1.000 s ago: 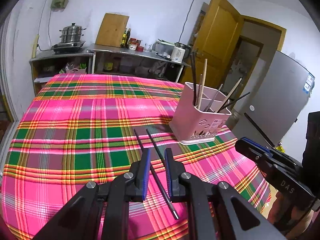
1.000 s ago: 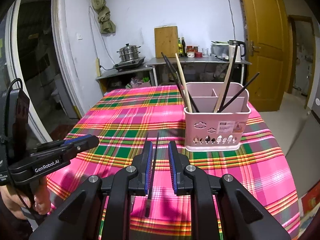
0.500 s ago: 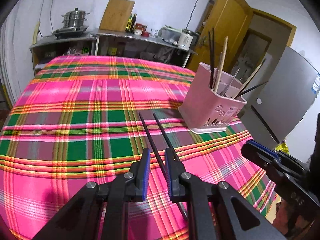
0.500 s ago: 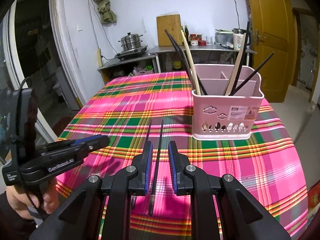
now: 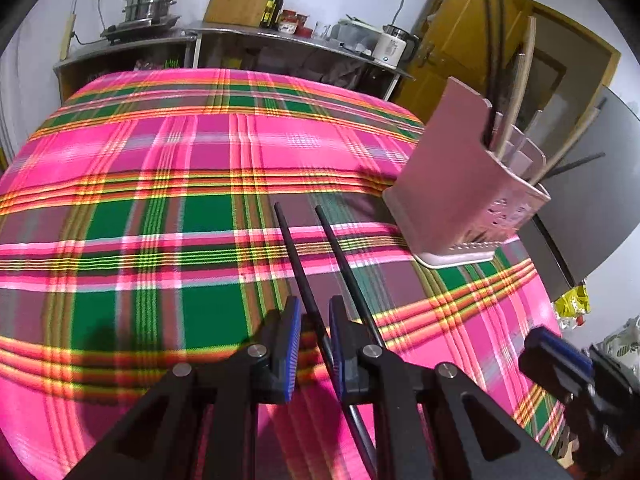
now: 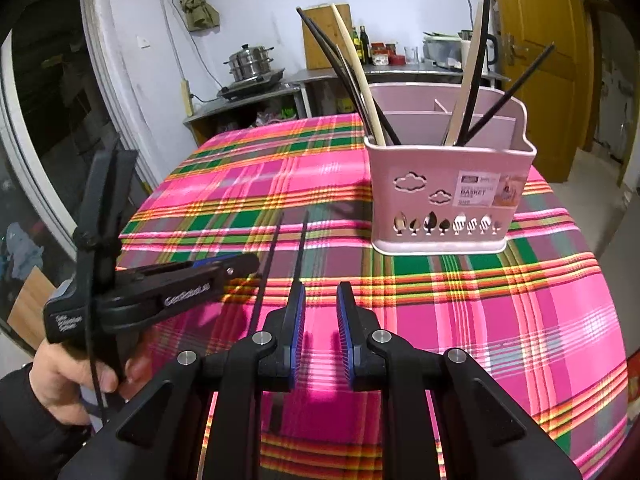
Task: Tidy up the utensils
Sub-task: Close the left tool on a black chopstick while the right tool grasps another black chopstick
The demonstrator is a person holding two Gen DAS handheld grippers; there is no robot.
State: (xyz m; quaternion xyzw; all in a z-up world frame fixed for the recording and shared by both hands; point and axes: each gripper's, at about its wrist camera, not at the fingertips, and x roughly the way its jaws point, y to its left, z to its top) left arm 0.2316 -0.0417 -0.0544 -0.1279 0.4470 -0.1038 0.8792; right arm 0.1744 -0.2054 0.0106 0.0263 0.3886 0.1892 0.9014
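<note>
Two black chopsticks (image 5: 298,264) lie side by side on the pink plaid tablecloth (image 5: 160,200). My left gripper (image 5: 312,344) is open and low, its fingers on either side of the left chopstick, not closed on it. A pink utensil basket (image 5: 452,208) with several chopsticks stands to the right. In the right wrist view my right gripper (image 6: 320,328) is open and empty, just behind the near ends of the chopsticks (image 6: 301,248). The basket (image 6: 444,192) stands ahead and to the right. The left gripper (image 6: 176,284) reaches in from the left.
A counter (image 6: 256,92) with a steel steamer pot, bottles, a kettle and a cutting board stands against the far wall. A wooden door (image 6: 536,40) is at the right. The table's edge drops off close behind both grippers.
Both grippers have moved forward and lower toward the two chopsticks. The left gripper now straddles the left chopstick. The basket looms closer in both views.
</note>
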